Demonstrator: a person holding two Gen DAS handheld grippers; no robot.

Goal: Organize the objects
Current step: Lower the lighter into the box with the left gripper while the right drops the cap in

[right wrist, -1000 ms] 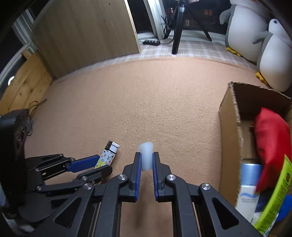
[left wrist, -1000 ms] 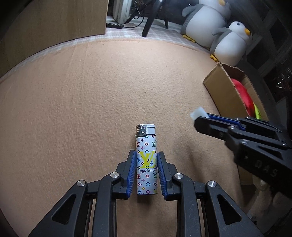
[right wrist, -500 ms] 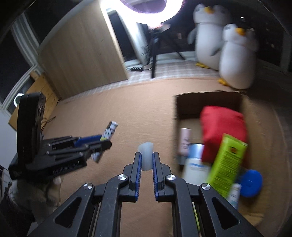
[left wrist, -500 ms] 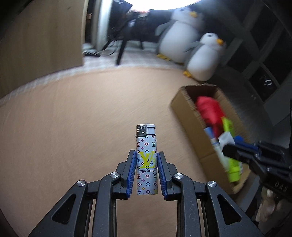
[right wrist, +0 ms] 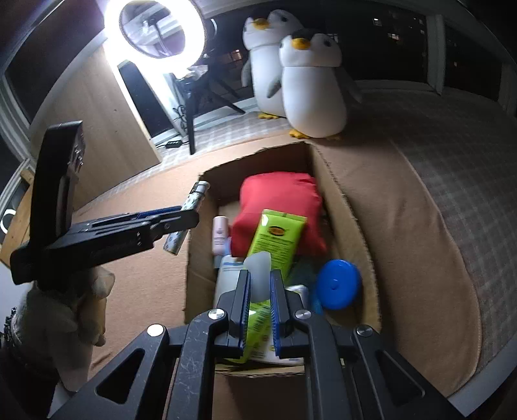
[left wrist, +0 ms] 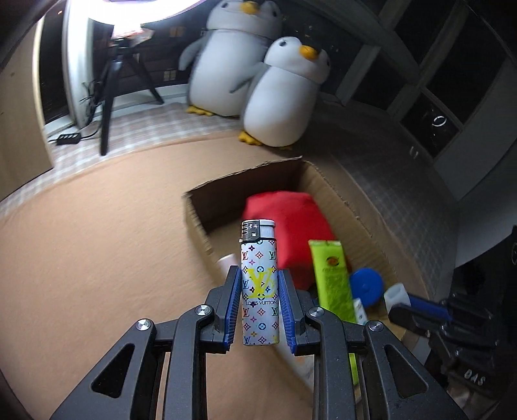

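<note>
While over box (right wrist: pixel 336 206) | left tongs (left wrist: pixel 260 307) grip lighter (left wrist: pixel 259 284); right tongs (right wrist: pixel 258 290) grip cap (right wrist: pixel 258 271)

My feeds are dim apart from the ring light (right wrist: pixel 161 30), which blows out white at upper left. Fisheye bending darkens every corner. The cardboard box (left wrist: pixel 194 210) smears with motion blur; windows read black.

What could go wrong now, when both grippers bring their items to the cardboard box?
The lighter is pinched only at mid-body by the left gripper; it might slip before clearing the cardboard box wall. The box is crowded, so the white cap in the right gripper may bounce off the green tube.
</note>
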